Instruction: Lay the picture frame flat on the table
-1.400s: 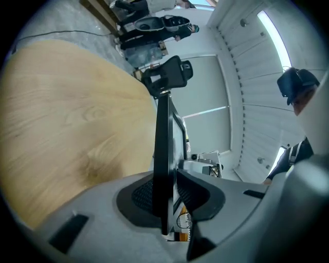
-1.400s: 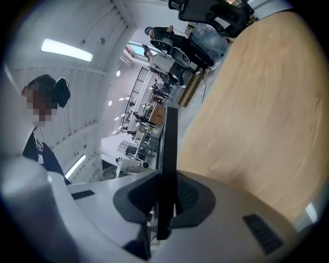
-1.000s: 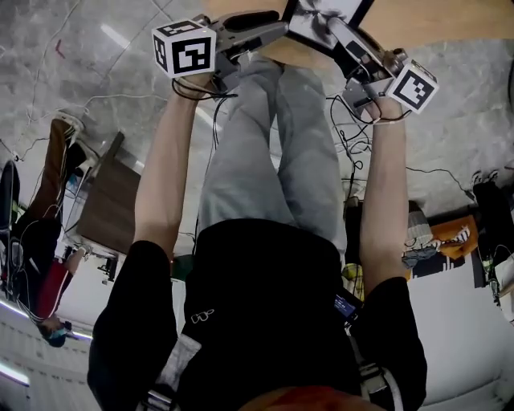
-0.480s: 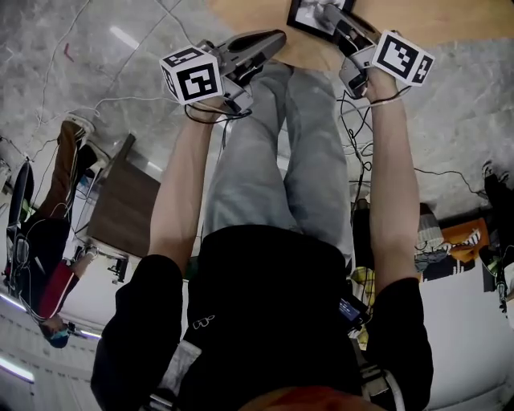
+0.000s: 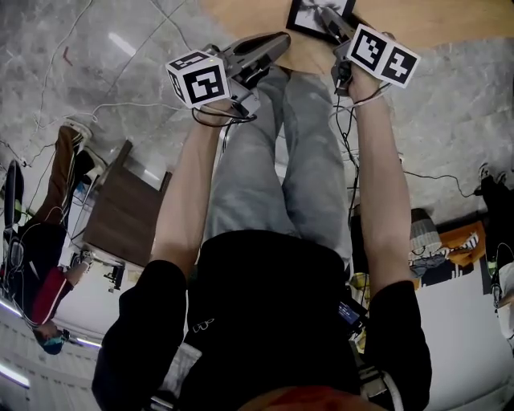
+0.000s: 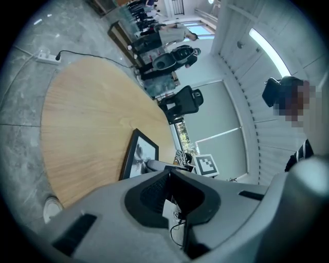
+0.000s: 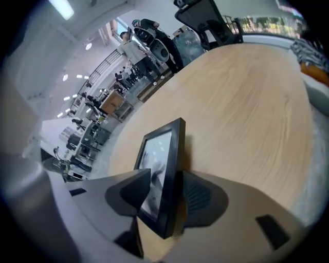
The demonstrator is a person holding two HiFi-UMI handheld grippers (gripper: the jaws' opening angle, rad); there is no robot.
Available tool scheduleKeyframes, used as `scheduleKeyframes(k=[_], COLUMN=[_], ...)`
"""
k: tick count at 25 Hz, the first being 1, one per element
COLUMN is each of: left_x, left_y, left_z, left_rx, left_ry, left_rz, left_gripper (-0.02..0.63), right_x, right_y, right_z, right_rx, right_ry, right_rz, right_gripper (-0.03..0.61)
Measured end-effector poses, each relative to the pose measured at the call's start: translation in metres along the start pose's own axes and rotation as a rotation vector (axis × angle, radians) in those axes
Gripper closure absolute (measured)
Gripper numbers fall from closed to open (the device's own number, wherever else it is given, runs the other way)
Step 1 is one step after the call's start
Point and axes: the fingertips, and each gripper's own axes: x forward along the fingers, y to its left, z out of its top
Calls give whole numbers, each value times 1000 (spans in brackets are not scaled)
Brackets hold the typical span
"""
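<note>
The black picture frame (image 5: 307, 16) with a black-and-white print lies low on the round wooden table (image 5: 434, 20), close to its near edge. My right gripper (image 5: 325, 14) reaches down over it. In the right gripper view the frame (image 7: 157, 149) stands edge-on between the jaws. They have just been opening, and a gap shows at the glass side. My left gripper (image 5: 269, 46) is shut and empty, hovering off the table's edge above the person's legs. From the left gripper view I see the frame (image 6: 140, 154) with a right fingertip (image 6: 154, 165) at it.
The tabletop (image 6: 87, 118) stretches bare beyond the frame. A black office chair (image 6: 185, 100) stands at its far side. Cables (image 5: 80, 104) and a dark wooden cabinet (image 5: 120, 217) sit on the grey floor to the left.
The right gripper has come down toward the table with the frame, and its jaws have spread. The left gripper's jaws have closed and it has barely shifted.
</note>
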Motion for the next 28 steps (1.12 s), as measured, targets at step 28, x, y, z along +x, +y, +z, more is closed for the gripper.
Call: scheduleKeyframes(k=[28], left_x=[-80], left_y=[-412], left_z=[236], left_rx=[768], left_ry=[-552], left_rz=[415], left_gripper=[604], right_x=[-365], right_y=[260], right_z=[253], right_rx=[-364], right_ry=[-688], right_rz=[243], right_gripper=[565])
